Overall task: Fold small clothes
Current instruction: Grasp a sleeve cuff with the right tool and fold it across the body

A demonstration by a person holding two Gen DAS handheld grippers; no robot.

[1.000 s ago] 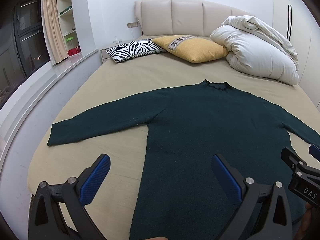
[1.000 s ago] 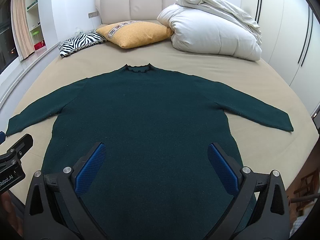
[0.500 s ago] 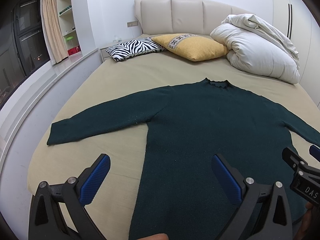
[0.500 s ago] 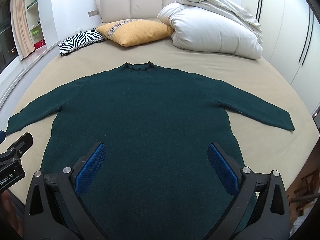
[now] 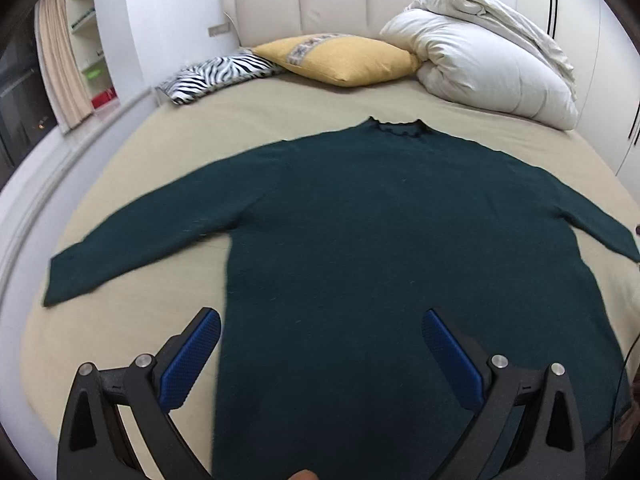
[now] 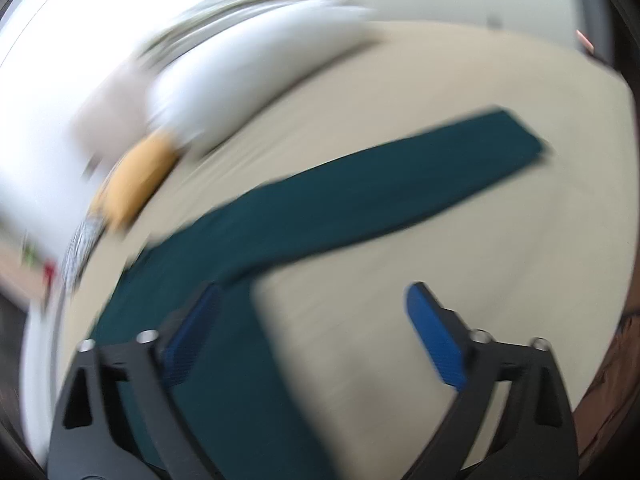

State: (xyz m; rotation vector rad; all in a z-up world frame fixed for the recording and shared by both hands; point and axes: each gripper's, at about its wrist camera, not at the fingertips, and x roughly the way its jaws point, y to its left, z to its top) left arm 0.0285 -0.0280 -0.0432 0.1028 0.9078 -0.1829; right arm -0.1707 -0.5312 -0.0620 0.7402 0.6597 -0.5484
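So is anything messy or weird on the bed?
Nothing stands out. The green sweater lies flat on the bed, sleeves spread out, ready to fold. The white duvet is bundled by the headboard beside the yellow pillow. The right wrist picture is just blurry.

One sweater (image 5: pixel 400 240), two pillows (image 5: pixel 340 58), one duvet (image 5: pixel 488 68).

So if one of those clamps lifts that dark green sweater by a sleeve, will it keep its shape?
Probably not. The sweater lies flat and limp on the bed, so it would likely droop and trail. Its knit looks thick, so perhaps weighty for cloth. The sleeve would likely bunch if pushed.
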